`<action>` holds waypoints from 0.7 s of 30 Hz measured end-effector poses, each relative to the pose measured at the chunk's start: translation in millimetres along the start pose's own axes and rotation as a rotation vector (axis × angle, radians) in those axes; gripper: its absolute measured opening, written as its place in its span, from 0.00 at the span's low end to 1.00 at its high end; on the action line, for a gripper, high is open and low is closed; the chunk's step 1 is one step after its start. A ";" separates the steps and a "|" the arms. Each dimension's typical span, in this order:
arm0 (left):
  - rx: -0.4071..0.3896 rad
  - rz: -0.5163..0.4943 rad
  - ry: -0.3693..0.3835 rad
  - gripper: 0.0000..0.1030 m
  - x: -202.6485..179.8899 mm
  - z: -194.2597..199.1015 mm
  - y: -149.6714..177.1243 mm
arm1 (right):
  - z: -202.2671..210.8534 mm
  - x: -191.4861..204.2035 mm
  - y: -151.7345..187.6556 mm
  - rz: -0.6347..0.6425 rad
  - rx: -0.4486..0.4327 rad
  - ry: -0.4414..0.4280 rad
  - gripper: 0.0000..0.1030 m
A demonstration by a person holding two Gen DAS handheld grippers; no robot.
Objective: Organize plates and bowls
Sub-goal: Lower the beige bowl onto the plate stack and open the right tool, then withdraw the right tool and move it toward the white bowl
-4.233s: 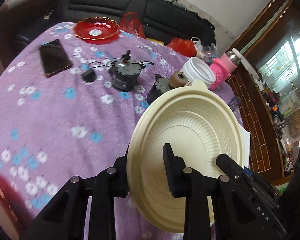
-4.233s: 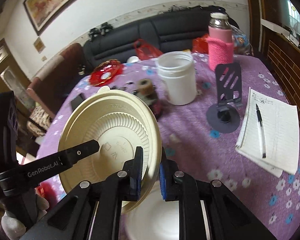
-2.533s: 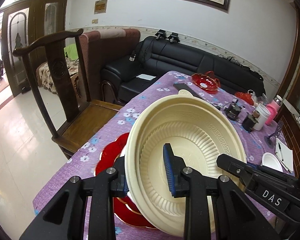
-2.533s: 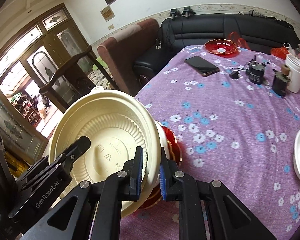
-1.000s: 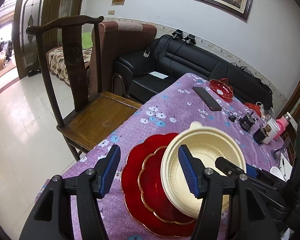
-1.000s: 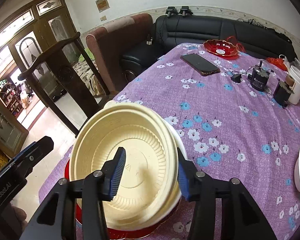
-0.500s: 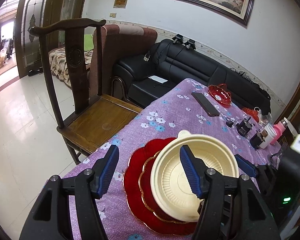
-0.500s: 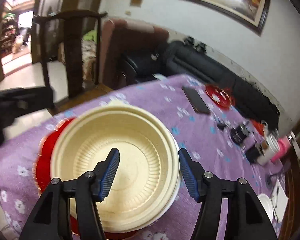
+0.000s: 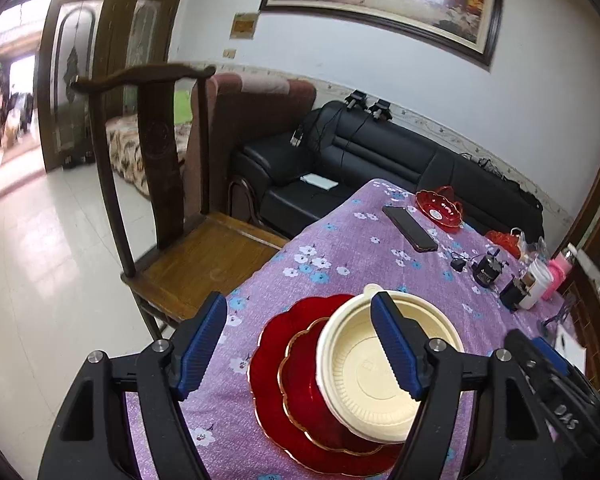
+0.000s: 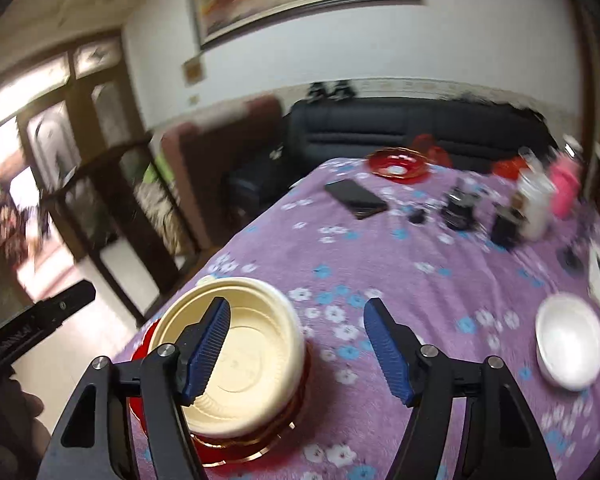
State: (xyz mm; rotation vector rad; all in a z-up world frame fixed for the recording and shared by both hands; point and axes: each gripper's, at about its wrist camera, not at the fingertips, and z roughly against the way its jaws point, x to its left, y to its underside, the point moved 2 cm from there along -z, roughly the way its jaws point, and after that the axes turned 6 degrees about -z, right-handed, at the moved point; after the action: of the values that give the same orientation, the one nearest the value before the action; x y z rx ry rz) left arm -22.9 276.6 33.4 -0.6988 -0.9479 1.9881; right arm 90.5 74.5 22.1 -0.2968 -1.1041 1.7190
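Observation:
A cream plastic bowl sits on a stack of two red scalloped plates at the near end of the purple flowered table. My left gripper is open and empty above the stack. My right gripper is open and empty, above and to the right of the cream bowl. A small white bowl sits alone at the right. A small red dish stands at the far end.
A black phone, small black devices, a white jar and a pink bottle stand further along the table. A wooden chair is at the table's left. A black sofa is behind.
Both grippers have let go of the cream bowl, which now rests on the red plates. Both have pulled up and back; the right one swings to the right.

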 end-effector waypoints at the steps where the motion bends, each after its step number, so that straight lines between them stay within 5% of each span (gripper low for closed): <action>1: -0.012 -0.017 0.001 0.72 -5.5 3.3 2.0 | 4.9 -8.7 4.3 -0.029 -0.015 0.012 0.75; 8: -0.097 -0.155 -0.014 0.81 -54.7 32.3 12.3 | 24.6 -59.8 26.7 -0.168 -0.079 0.063 0.75; 11: -0.132 -0.157 -0.033 0.89 -69.0 47.4 11.1 | 23.9 -72.4 26.1 -0.177 -0.069 0.062 0.75; 21: -0.190 -0.258 -0.008 0.91 -116.3 71.6 25.8 | 39.5 -104.5 43.9 -0.136 -0.179 0.188 0.78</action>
State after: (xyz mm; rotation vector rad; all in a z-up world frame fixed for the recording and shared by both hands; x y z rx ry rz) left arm -26.2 142.1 68.3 -0.6371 -1.1804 1.6914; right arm 84.1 -37.2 -21.4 -0.4737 -1.1142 1.4442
